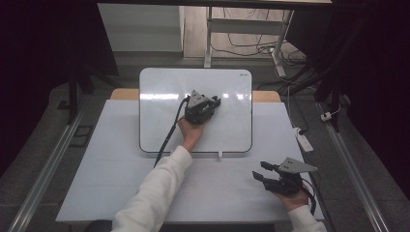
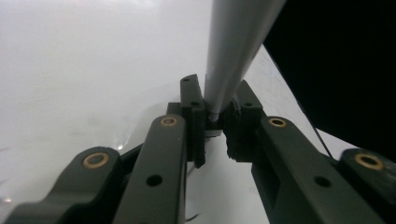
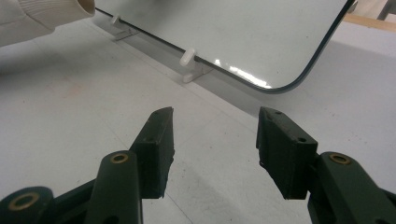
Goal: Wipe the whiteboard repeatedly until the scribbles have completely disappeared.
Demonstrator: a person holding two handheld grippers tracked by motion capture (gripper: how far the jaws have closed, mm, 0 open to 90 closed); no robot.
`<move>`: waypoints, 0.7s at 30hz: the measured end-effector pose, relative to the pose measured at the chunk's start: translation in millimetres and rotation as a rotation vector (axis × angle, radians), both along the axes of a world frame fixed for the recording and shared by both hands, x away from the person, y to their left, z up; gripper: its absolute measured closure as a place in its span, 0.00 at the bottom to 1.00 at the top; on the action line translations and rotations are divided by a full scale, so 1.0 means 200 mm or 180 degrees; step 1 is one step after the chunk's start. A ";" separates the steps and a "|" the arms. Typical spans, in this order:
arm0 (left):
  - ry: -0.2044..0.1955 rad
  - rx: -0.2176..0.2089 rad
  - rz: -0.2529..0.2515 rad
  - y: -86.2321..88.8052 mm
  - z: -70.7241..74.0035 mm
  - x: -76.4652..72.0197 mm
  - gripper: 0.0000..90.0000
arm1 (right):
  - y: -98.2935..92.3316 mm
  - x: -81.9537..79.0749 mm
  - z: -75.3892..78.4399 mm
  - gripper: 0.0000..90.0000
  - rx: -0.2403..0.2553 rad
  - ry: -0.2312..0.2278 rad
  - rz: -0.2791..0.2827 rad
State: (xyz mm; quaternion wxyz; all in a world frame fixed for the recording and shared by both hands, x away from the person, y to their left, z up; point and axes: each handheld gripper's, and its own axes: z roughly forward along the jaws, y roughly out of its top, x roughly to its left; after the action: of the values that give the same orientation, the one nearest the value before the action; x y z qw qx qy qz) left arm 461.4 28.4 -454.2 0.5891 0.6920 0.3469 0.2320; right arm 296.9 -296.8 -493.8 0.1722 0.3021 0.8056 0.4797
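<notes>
The left gripper (image 1: 209,107) is held over the whiteboard (image 1: 159,106), its jaws closed tight on a slim grey marker (image 2: 233,46). In the left gripper view the marker is seen clamped near one end, with the rest of the barrel slanting up and away over the glossy white surface; whether the tip is touching the board cannot be told. The right gripper (image 1: 263,173) hangs well apart, low over the table (image 1: 87,183) near its right front corner, with jaws standing wide and nothing between them.

Risks, as judged from here: the marker is gripped close to its end, so it could be levered sideways or slip out if pressed hard on the board. The board is propped at a tilt on small white clips (image 3: 188,58), and nothing is steadying it, so it could be pushed back or shifted by the pressure. The left gripper's cable (image 1: 169,130) trails across the board and could be dragged through fresh ink.

Counted: two grippers, one marker, one whiteboard, two clips seen along its lower edge, one table.
</notes>
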 end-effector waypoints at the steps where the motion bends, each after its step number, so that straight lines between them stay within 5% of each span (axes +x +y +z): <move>1: -0.0004 -0.0007 0.0021 0.02 0.01 0.01 0.87 | -0.01 0.00 0.00 0.51 0.0007 0.0011 -0.0002; 6: 0.0028 -0.0129 0.0195 0.12 0.04 0.03 0.87 | -0.03 0.00 0.00 0.51 0.0056 0.0018 -0.0031; 14: 0.0025 0.0117 -0.0060 -0.02 -0.01 -0.03 0.87 | 0.01 0.00 0.00 0.51 -0.0006 0.0002 0.0016; 21: 0.0034 -0.0021 0.0131 0.11 0.02 -0.01 0.87 | -0.01 0.00 0.00 0.51 0.0034 0.0005 -0.0015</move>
State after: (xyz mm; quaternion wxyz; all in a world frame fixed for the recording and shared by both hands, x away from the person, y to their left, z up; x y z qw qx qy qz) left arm 459.5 50.2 -450.6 0.5846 0.6840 0.3650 0.2393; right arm 296.6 -299.5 -493.6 0.1712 0.3052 0.8024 0.4834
